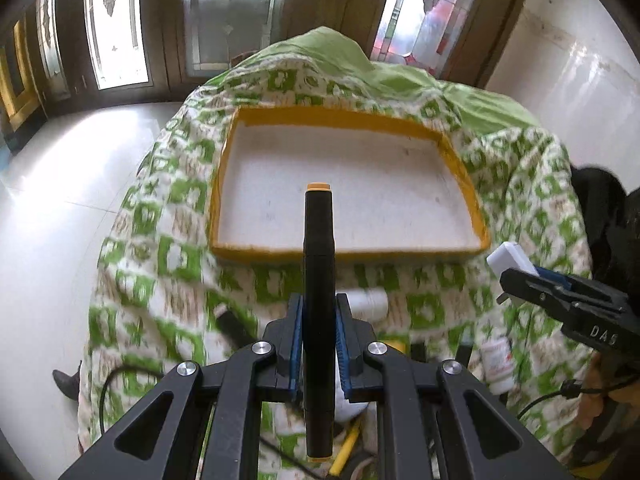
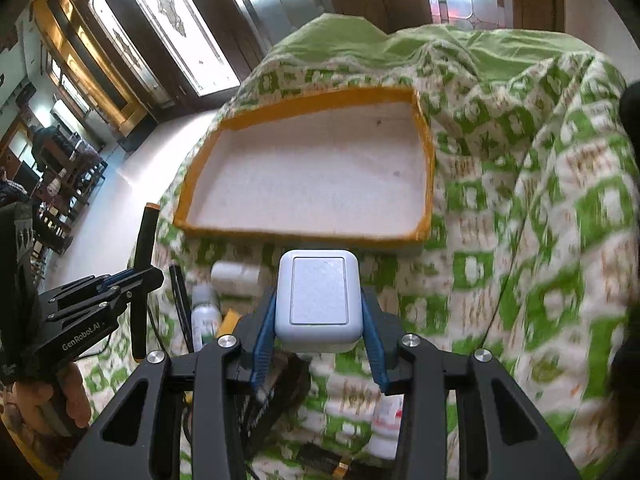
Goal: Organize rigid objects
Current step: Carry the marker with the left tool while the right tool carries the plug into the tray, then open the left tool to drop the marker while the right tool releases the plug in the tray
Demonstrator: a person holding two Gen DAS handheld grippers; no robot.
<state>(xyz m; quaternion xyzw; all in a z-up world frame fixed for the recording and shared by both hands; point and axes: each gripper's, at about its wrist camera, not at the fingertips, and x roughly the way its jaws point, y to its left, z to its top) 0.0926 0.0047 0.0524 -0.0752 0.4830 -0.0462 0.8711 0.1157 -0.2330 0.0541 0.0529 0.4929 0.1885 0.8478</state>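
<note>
Standing marker (image 1: 318, 280) between left fingers (image 1: 295, 340)

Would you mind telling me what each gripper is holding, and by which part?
The left gripper clamps a black marker about mid-barrel. The right gripper grips a white plug adapter by its two opposite sides.

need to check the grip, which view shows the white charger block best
The right wrist view. There the white charger block sits centred and close, its flat face to the camera, between the blue pads of the right gripper. The left wrist view shows only its end, at the right edge, poking out past the black fingers.
</note>
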